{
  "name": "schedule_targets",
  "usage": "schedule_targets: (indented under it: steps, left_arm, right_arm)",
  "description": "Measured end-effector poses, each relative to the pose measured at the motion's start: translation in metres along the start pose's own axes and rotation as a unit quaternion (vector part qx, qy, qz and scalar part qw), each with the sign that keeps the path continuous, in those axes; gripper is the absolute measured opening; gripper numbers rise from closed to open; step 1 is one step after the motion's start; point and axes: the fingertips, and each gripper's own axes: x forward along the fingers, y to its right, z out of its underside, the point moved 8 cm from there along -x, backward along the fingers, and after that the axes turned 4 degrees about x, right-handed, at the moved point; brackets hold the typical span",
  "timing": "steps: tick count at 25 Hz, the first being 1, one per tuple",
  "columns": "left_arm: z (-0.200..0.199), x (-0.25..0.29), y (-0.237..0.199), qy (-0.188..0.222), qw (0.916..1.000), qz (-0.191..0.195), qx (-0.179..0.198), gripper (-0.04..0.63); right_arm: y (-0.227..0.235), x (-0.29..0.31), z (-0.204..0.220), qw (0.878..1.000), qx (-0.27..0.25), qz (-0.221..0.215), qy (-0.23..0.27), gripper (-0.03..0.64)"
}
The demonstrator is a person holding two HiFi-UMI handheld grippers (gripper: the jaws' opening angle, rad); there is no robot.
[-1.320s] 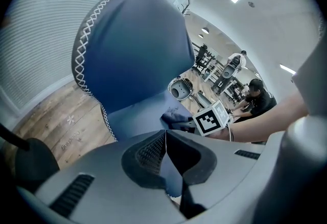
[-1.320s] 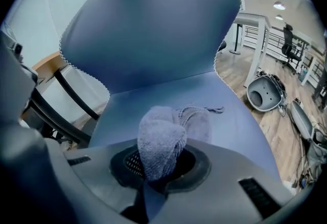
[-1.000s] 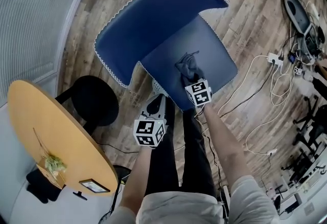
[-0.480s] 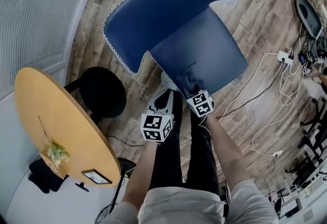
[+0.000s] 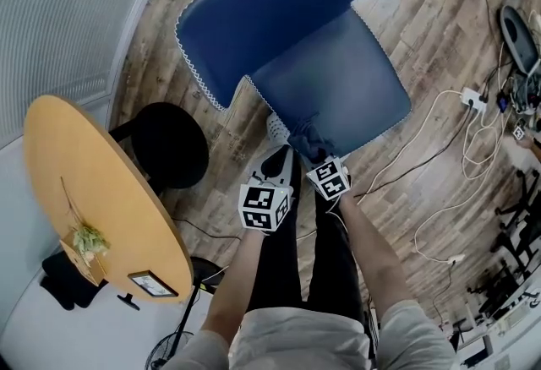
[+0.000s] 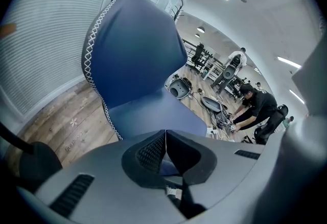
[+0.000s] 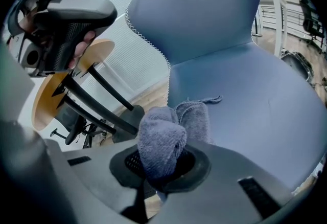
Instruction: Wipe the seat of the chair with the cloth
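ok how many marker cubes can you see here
2: one cube sits on the left gripper over the person's legs; the other cube sits on the right gripper at the seat's front edge. None seems hidden.

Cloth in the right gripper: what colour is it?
The cloth is plain greyish blue; the right gripper view shows it best.

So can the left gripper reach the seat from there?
Probably yes. The left gripper, shut and empty, hangs near the seat's front edge with nothing between them. The right gripper holds the cloth beside it.
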Motion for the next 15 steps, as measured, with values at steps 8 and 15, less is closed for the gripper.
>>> schedule_targets:
  steps: [8,15]
  left_arm:
    - [-0.009,0.001,0.0,0.006,0.9998,-0.01,0.016,0.028]
    - [-0.004,0.002,0.014,-0.004,0.9998,-0.014,0.013,0.028]
  right_arm:
    - [-0.018,-0.007,0.033,0.994,-0.022,-0.076,-0.07,0.054]
    - [-0.034,-0.029,0.039,0.977,0.015,-0.199,-0.071,0.054]
